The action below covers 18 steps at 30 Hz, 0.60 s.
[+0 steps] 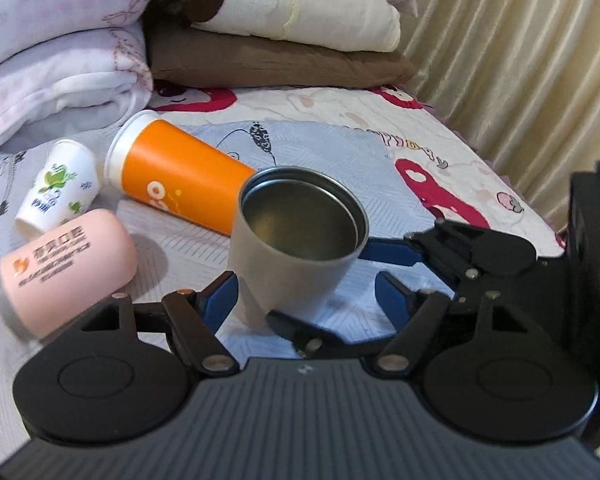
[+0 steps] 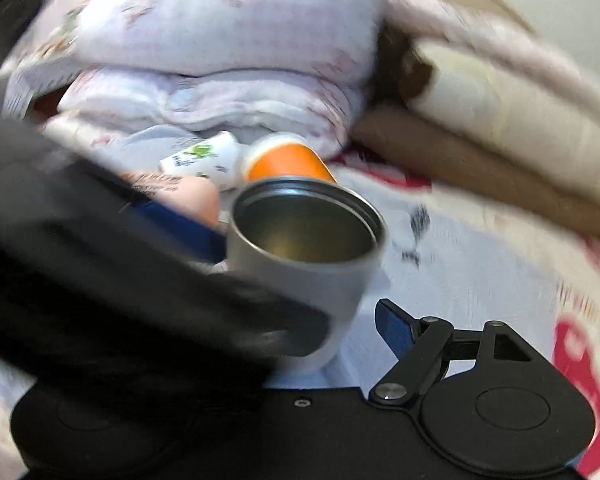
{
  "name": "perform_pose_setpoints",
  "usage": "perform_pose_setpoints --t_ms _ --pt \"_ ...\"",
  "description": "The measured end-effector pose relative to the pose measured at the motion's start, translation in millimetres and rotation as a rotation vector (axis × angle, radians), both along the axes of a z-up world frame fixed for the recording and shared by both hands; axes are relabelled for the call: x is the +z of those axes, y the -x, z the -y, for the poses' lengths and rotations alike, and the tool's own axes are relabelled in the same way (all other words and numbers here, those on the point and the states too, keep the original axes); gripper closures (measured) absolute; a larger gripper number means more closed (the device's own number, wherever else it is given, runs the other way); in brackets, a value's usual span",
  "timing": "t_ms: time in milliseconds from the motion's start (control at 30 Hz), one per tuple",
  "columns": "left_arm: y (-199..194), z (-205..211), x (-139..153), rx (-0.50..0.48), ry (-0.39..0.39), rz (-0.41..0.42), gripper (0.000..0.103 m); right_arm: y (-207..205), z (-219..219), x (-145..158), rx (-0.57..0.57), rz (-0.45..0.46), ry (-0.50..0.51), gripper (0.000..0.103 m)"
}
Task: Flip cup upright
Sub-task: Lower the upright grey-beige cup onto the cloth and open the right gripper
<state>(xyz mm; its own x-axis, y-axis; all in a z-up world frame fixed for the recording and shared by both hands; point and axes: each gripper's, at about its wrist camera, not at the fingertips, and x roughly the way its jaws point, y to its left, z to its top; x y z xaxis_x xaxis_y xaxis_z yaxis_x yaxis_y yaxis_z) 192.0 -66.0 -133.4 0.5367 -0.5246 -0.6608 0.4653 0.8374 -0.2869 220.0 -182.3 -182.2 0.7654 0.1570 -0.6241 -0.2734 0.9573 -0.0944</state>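
Observation:
A grey steel cup (image 1: 296,248) stands nearly upright on the bed, mouth up, tilted a little. My left gripper (image 1: 306,296) is open, its blue fingers (image 1: 220,300) on either side of the cup's base without pressing it. My right gripper (image 1: 384,276) comes in from the right, open, its blue fingers beside the cup's lower right side. In the blurred right wrist view the cup (image 2: 300,248) sits just left of the right gripper's (image 2: 328,320) blue finger (image 2: 394,328); the left gripper's black body hides the other finger.
An orange cup (image 1: 172,172), a white cup with green print (image 1: 56,192) and a pink cup (image 1: 68,272) lie on their sides to the left. Folded quilts (image 1: 60,60) and a brown pillow (image 1: 276,60) are stacked behind. A curtain (image 1: 520,60) hangs right.

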Motion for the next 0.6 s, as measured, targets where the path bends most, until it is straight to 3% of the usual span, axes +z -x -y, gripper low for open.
perform_pose_setpoints --t_ms 67,267,400,600 --pt "4 -5 6 0.016 0.000 -0.004 0.026 -4 7 9 -0.015 -0.060 -0.046 0.019" --pt "22 -19 38 0.086 -0.028 0.004 0.026 11 10 39 -0.070 -0.085 -0.062 0.019" --pt "43 -26 64 0.149 -0.075 0.030 0.026 51 5 58 -0.182 -0.071 -0.084 0.019" --pt "75 -46 97 0.232 -0.049 0.023 0.026 102 9 83 -0.265 -0.059 -0.184 0.019"
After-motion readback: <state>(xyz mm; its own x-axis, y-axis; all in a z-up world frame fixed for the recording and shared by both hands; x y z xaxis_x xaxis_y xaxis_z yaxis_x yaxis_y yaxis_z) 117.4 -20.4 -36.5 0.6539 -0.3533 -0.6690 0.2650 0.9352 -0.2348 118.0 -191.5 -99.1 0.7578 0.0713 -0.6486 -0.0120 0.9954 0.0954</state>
